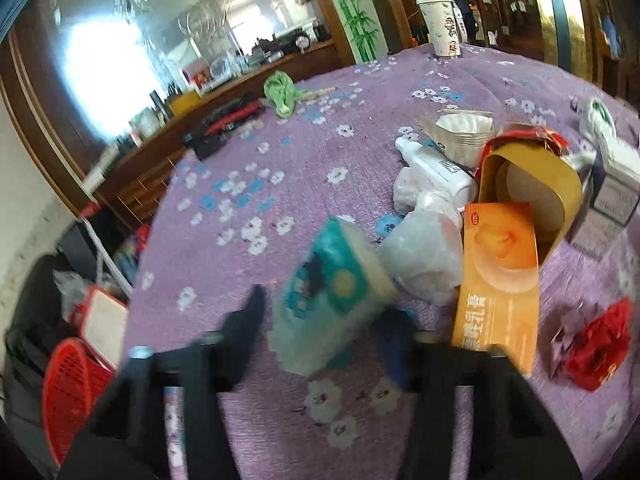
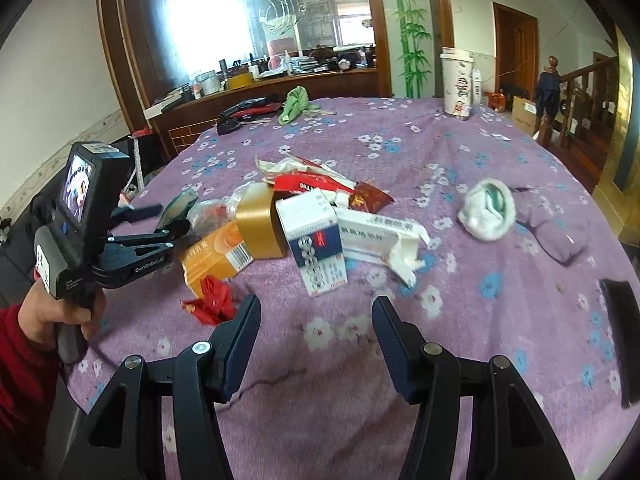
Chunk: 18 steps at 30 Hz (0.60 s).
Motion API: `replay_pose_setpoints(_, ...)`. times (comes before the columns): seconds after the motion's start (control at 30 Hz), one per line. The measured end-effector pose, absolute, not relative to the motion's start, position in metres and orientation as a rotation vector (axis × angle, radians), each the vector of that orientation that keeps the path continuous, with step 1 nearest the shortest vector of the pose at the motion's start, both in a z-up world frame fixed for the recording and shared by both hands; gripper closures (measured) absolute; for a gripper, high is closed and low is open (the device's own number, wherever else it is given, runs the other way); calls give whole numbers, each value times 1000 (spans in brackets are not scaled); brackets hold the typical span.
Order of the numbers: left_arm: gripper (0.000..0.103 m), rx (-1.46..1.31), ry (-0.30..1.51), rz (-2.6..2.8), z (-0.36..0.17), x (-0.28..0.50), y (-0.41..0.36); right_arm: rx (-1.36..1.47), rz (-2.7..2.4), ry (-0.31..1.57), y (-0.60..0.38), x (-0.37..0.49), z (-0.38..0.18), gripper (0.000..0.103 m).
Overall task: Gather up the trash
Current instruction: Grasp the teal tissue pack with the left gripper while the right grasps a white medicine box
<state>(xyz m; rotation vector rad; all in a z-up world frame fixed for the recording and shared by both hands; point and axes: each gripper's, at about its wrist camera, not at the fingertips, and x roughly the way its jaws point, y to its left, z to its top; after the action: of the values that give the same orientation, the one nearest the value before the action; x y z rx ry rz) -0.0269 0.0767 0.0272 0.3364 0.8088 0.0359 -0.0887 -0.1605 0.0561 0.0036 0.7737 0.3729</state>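
A teal tissue pack (image 1: 332, 292) sits tilted between the fingers of my left gripper (image 1: 324, 316), which is shut on it at the left edge of the trash pile. The right wrist view shows that gripper (image 2: 168, 220) in a hand, with the pack (image 2: 180, 204) at its tips. Beside it lie an orange box (image 1: 500, 272), a gold tube box (image 1: 532, 184), a white plastic bag (image 1: 424, 256) and a white bottle (image 1: 436, 168). My right gripper (image 2: 316, 312) hangs open over the cloth, short of a blue-and-white medicine box (image 2: 316, 240) and red crumpled paper (image 2: 212, 300).
The round table wears a purple floral cloth (image 2: 400, 152). A tall paper cup (image 2: 458, 80) and a green rag (image 2: 296, 104) stand at the far edge, and a white sock (image 2: 488, 208) lies to the right. Red baskets (image 1: 72, 384) sit on the floor to the left.
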Motion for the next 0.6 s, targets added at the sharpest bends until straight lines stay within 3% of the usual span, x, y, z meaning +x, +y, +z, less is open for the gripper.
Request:
replay_pose_setpoints(0.27,76,78,840,-29,30,-25,112,-31,397,786,-139,-51,52,42)
replay_pose_setpoints(0.33,78,3,839,-54,32,-25,123,-49,391,783,-134,-43,50,50)
replay_pose_setpoints(0.37,80,-24,837,-64,32,-26,127,-61,385,786,-130,-40,49,61)
replay_pose_setpoints(0.5,88,-100,833,-89,35,-31,138,-65,382,773,-127,-39,50,63)
replay_pose_setpoints(0.6,89,-136,817,-107,40,-39,141,-59,389,753,-129,-48,56,63)
